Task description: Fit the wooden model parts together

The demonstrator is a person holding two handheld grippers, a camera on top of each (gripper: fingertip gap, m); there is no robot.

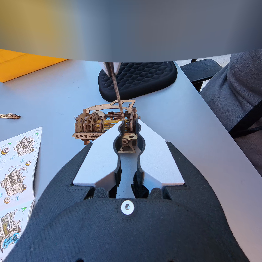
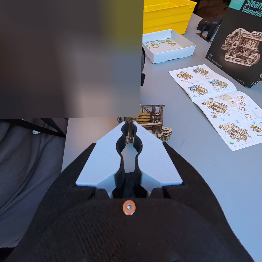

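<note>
The partly built wooden model (image 1: 99, 124), with gears and yellow rubber bands, stands on the grey table (image 1: 49, 99). My left gripper (image 1: 129, 121) is shut on the model's near end wall. My right gripper (image 1: 111, 69) shows at the top of the left wrist view. It is shut on a thin wooden stick (image 1: 117, 93) that slants down into the model beside the rubber band hook. In the right wrist view my right gripper (image 2: 128, 122) pinches the stick (image 2: 129, 130) between its pads, with the model (image 2: 153, 120) just beyond. The left gripper is hidden there by a blurred patch.
A black honeycomb cushion (image 1: 141, 79) lies behind the model. An instruction booklet (image 2: 221, 102) lies open on the table and also shows in the left wrist view (image 1: 18, 163). A loose wooden piece (image 1: 9, 116), a white tray of rubber bands (image 2: 170, 56), a yellow bin (image 2: 167, 15) and a dark kit box (image 2: 241, 46) are nearby. My right fingertips sit around 6 cm from my left ones. The loose wooden piece (image 1: 9, 116) is about equally far from each gripper, around 35 cm.
</note>
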